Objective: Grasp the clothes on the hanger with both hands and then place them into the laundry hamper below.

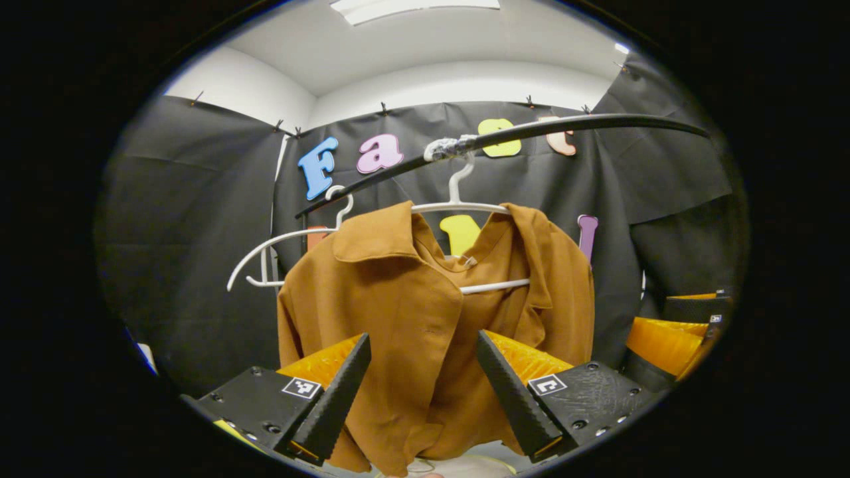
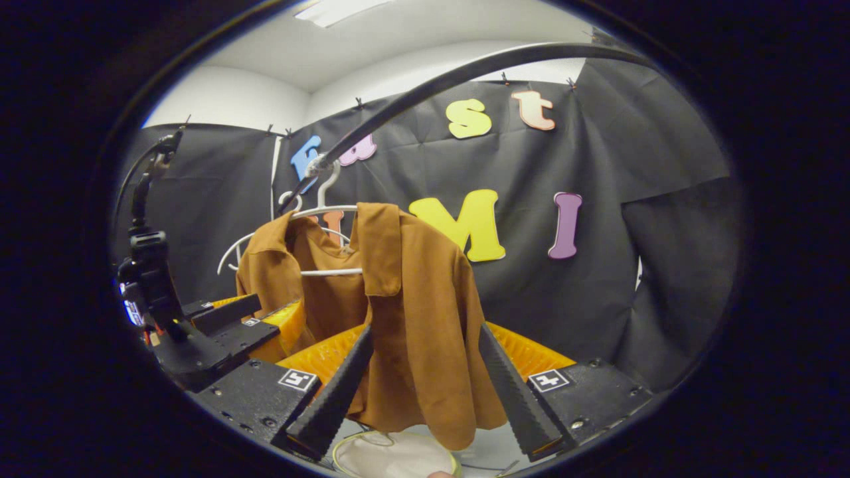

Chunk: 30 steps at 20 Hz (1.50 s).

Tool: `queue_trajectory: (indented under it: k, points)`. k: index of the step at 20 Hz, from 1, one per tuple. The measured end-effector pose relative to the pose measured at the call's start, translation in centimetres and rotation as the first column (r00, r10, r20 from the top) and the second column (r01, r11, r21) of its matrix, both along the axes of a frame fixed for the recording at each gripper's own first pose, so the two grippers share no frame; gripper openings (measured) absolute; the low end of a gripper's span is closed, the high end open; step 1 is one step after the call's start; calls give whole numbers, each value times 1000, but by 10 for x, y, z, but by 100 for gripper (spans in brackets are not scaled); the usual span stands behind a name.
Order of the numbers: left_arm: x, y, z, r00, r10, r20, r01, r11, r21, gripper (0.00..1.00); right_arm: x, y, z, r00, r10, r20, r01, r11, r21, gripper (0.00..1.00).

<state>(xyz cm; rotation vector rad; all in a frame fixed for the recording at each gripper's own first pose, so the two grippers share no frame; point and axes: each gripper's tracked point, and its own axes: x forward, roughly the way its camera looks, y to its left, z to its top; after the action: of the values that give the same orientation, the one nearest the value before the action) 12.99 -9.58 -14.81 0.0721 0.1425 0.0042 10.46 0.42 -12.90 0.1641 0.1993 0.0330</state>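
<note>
Holding both grippers, left (image 1: 422,398) and right (image 2: 425,392), spread apart, I frame the shirt (image 1: 425,312) on its hanger (image 1: 465,206) for grasping.

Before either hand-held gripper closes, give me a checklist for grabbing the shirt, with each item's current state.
1. Left hand-held gripper open, fingers either side of the brown cloth shirt: ok.
2. Right hand-held gripper open, flanking the shirt's side: ok.
3. Fingers pressing the fabric: not ok, both open.
4. Shirt hanging on the white plastic hanger on the black rail: ok.
5. Pale round laundry hamper under the shirt: ok, only its rim shows.
6. Shirt buttoned onto the hanger: cannot tell.
</note>
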Motion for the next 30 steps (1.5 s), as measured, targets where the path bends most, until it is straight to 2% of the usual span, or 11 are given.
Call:
queue_trajectory:
  k: [6,13,19,21,23,24,26,27,28,29,30]
  points:
    - [47,19,-16,999,28,-17,-28,1000,-12,98,36,22,-20,999,-3,-34,5,999,41,98]
    - [62,42,-6,999,41,3,-41,997,-60,94,88,73,-18,999,39,-25,-36,995,90,98]
    - [70,52,-7,999,46,-3,-46,998,-42,85,128,74,-17,999,-33,-26,34,998,55,98]
    - [74,54,-9,999,53,-11,-53,998,-39,68,136,75,-19,998,-55,-17,56,997,54,97]
    - [75,59,-9,997,69,-20,-70,997,-39,42,140,70,-19,997,-79,-17,80,996,47,95]
    - [73,68,-7,995,103,-18,-103,994,-34,28,138,67,-20,995,-95,-25,95,995,37,86]
    - [69,64,-7,997,71,-24,-73,996,-60,2,137,57,-22,993,-118,-26,118,993,11,72]
    - [69,63,-7,998,64,-30,-66,996,-66,2,136,49,-22,990,-141,-19,141,990,2,65]
    - [66,65,-5,997,65,-28,-67,996,-63,6,132,42,-22,986,-166,-16,166,986,-3,47]
    - [62,69,-3,997,69,-28,-70,996,-63,10,128,36,-22,984,-180,-9,180,984,-2,40]
    - [52,70,2,998,65,-28,-67,995,-74,6,122,31,-20,981,-196,-1,196,981,-4,27]
